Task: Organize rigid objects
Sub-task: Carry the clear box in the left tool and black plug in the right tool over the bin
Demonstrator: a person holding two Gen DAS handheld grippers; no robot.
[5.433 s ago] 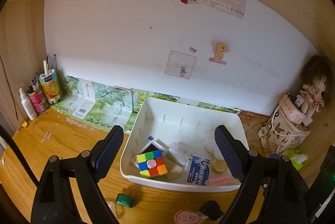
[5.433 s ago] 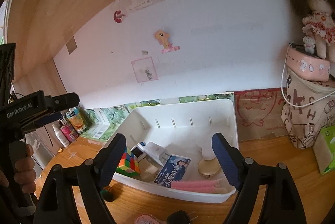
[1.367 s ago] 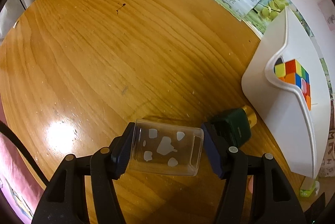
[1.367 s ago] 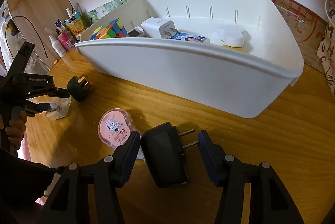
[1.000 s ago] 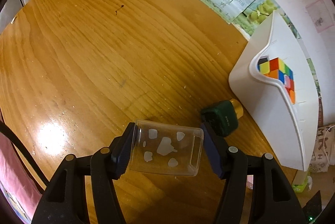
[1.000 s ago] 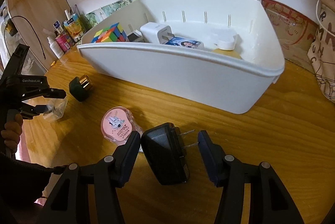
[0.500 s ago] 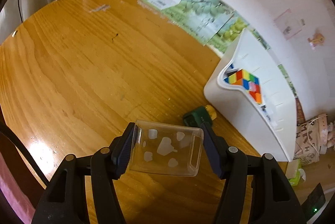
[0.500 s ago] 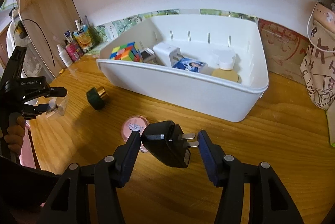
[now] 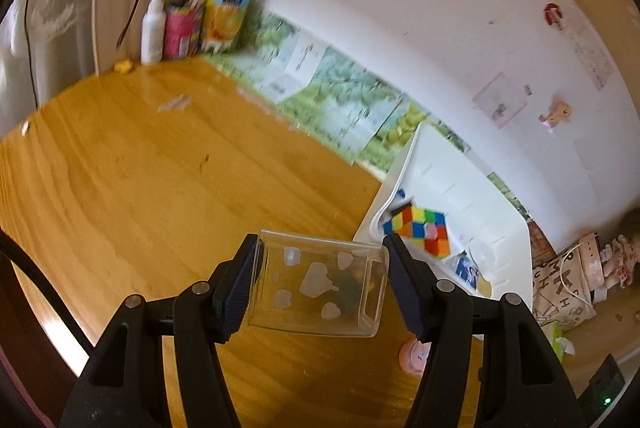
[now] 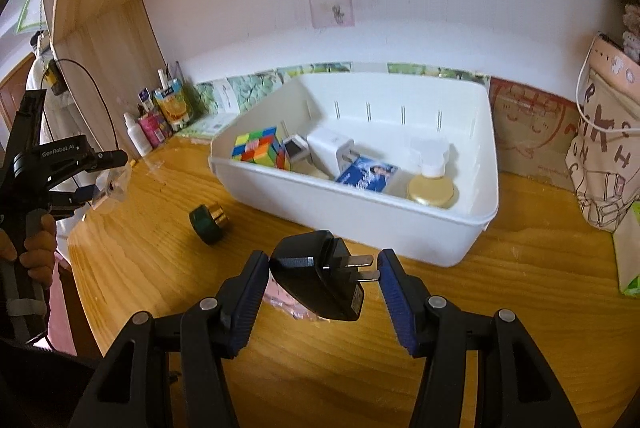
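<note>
The left gripper (image 9: 322,278) is pinching a clear plastic box (image 9: 318,284) crosswise between its two pads, low in the centre of the left wrist view, clear of the wooden desk (image 9: 160,180). The box is carrying pale heart-shaped marks and is letting a dark green shape show through it. In the right wrist view the same gripper is appearing at the left edge, with a hand (image 10: 34,244) wrapping its handle.

The right gripper (image 10: 322,286) is gripping a black plug adapter (image 10: 320,276) at lower centre of its own view. The left pad is pressing on the adapter's body; the two prongs are pointing toward the right pad, and whether they are touching it cannot be told. The adapter is hanging above the desk, with something pink partly hidden beneath it.

A white bin (image 10: 400,220) is sitting on the desk at centre right of the right wrist view, against the wall. It is holding a colour cube (image 10: 260,148), a white charger (image 10: 332,148), a blue packet (image 10: 368,174) and a gold-lidded jar (image 10: 432,188). A dark green jar with a gold band (image 10: 208,220) is lying on the desk just left of the bin, apart from it. Bottles and cartons (image 10: 160,120) are standing in the far left corner
</note>
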